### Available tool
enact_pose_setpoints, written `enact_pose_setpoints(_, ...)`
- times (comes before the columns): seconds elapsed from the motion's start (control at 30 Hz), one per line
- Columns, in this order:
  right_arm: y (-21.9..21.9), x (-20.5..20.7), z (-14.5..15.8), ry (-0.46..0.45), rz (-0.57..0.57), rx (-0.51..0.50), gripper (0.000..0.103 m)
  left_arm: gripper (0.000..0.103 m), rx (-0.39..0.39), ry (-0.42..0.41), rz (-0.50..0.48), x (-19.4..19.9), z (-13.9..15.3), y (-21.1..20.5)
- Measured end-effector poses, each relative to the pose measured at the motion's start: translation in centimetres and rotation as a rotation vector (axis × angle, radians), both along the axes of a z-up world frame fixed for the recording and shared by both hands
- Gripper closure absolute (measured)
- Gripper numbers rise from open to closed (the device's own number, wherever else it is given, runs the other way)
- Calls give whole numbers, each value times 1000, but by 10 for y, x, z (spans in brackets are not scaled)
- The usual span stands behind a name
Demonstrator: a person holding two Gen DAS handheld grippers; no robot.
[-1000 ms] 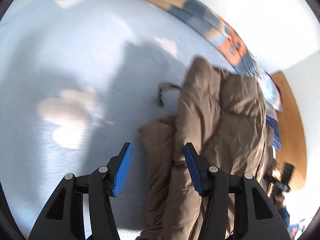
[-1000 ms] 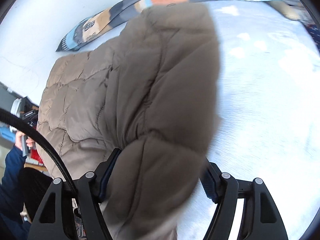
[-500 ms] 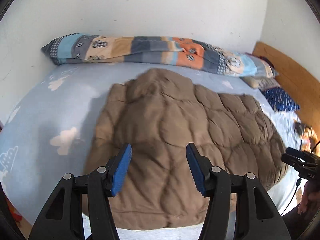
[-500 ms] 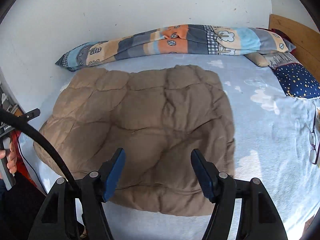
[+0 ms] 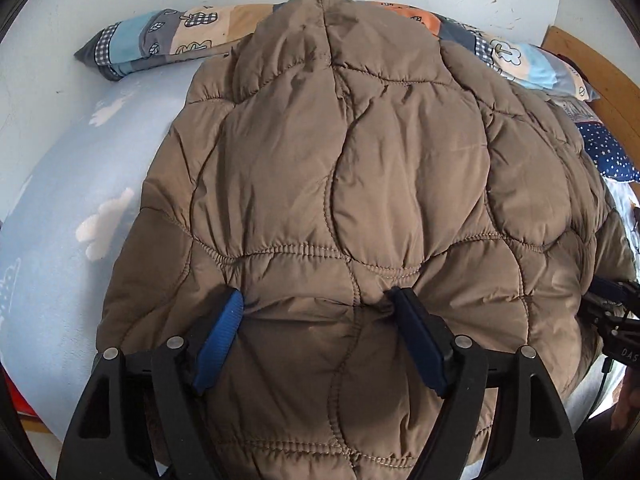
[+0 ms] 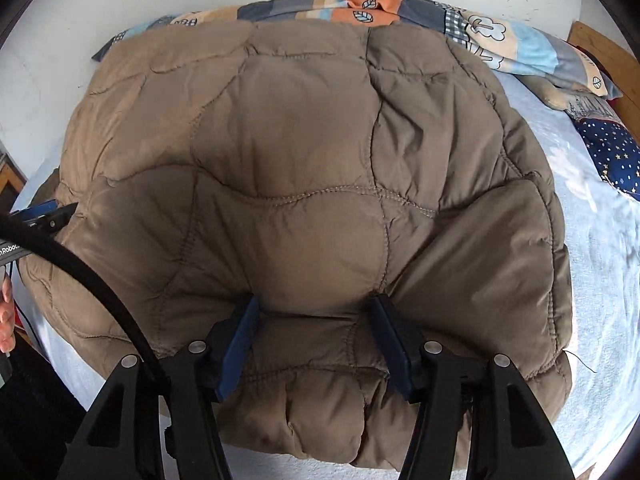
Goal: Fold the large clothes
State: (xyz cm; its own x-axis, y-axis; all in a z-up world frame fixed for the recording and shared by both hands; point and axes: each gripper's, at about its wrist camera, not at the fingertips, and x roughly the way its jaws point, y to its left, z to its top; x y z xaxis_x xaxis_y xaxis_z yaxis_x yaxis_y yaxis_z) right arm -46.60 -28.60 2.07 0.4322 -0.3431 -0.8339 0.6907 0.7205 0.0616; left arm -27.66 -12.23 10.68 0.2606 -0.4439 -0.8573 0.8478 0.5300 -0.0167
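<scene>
A brown quilted puffer jacket [image 5: 360,160] lies spread over the bed and fills both views [image 6: 300,140]. My left gripper [image 5: 316,298] is pushed down into its near edge. Its jaws are opening, a puff of fabric sits between the blue pads, and they do not clamp it. My right gripper [image 6: 315,301] is also sunk into the near edge. Its jaws are closing and the pads squeeze a bulging fold of the jacket. A flap of the jacket is folded over at the right [image 6: 500,248].
The light blue cloud-print sheet [image 5: 80,168] shows to the left and right [image 6: 600,260] of the jacket. A long patchwork pillow [image 5: 160,44] lies along the white wall. A navy starred cushion [image 6: 612,152] and a wooden headboard [image 5: 600,68] are at the right. A black cable [image 6: 80,268] crosses the left.
A second ago the right gripper held the jacket up; then it lay flat with both grippers empty above it. Both have since come down into its near edge, and fabric now fills both jaws.
</scene>
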Motion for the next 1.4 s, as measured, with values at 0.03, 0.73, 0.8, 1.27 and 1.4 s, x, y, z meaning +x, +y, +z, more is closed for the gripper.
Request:
enact_pose_setpoints(0.03, -1, 1, 0, -1, -1, 8, 41, 23, 4, -11, 1, -1, -1, -1)
enact_pose_setpoints(0.73, 56, -36, 63, -191, -40, -86, 39, 24, -53, -197, 85, -50, 29, 16)
enact_pose_setpoints(0.8, 64, -32, 67, -199, -14, -93, 39, 24, -53, -209, 84, -51, 29, 17)
enact_pose_setpoints(1.27, 55, 15, 54, -150, 44, -84, 34, 22, -41, -234, 66, -52, 26, 16)
enact_pose_setpoints(1.4, 48, 25, 42, -110, 37, -58, 29, 22, -36, -240, 59, -52, 24, 14)
